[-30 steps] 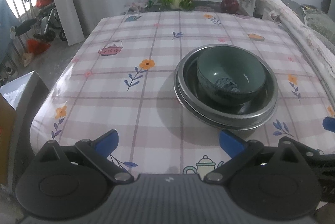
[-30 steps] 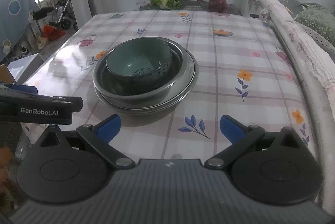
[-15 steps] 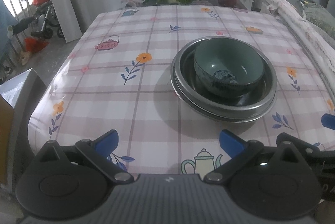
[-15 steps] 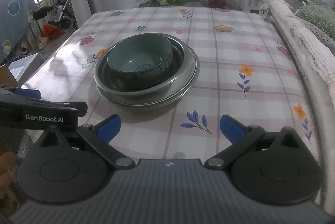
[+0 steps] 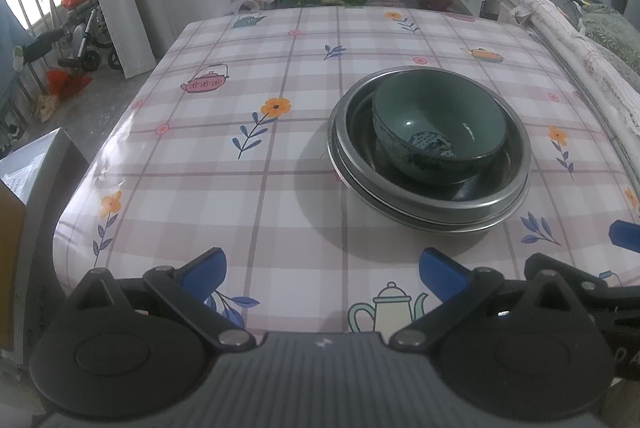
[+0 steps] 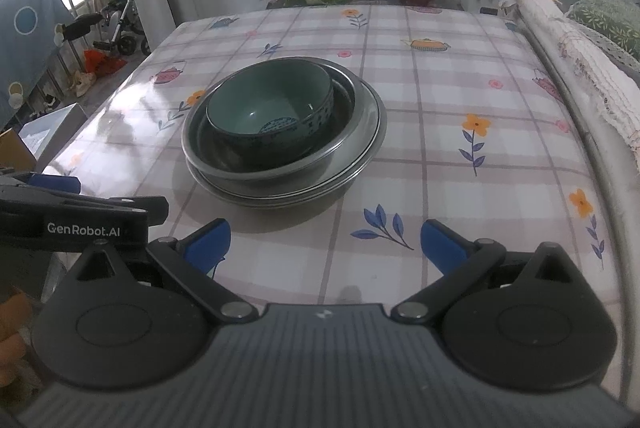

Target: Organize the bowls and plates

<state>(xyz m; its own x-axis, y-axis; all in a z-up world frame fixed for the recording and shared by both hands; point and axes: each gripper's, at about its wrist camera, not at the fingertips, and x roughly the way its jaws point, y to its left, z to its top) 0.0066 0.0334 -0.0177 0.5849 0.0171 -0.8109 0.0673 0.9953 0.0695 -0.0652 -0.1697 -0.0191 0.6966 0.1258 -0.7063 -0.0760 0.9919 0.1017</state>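
While both grippers hang over the near edge of the table [image 5: 280, 164], nothing sits between their fingers. Furthest left, the left gripper [image 5: 322, 270] holds its blue-tipped fingers spread wide apart above the checked cloth, well short of the dishes. Right of its line of sight, toward the table's middle, a green bowl [image 5: 438, 126] sits upright inside a stack of shallow metal plates [image 5: 428, 206]; the bowl rests toward the far side of the top plate. In the right wrist view the same stack lies ahead and to the left. Furthest right, the right gripper [image 6: 324, 242] is likewise spread open and empty, apart from the plates' near rim.
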